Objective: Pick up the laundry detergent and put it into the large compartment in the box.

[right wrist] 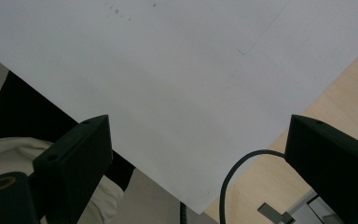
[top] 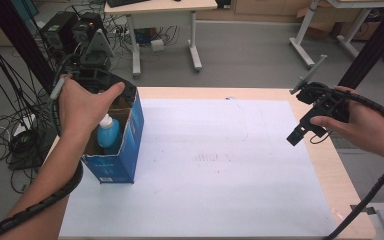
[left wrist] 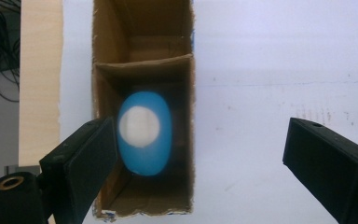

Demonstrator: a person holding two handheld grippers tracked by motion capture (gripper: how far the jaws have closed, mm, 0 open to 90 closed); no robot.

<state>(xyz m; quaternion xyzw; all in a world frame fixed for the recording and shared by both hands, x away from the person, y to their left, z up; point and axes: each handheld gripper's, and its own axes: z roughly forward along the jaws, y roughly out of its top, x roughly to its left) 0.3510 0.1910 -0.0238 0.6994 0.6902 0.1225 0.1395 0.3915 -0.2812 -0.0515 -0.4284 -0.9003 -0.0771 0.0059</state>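
Blue bottle (left wrist: 144,133) stands in the cardboard box (left wrist: 186,93), probably delivered; both grippers' fingers (left wrist: 81,161) gape empty.

A blue bottle (left wrist: 144,133) with a white cap stands upright inside a blue cardboard box (top: 130,145), open at the top, brown inside. A cardboard divider splits the box into two compartments; the bottle is in the one nearer the person. The box stands upright at the left edge of the white sheet, its top edge ragged
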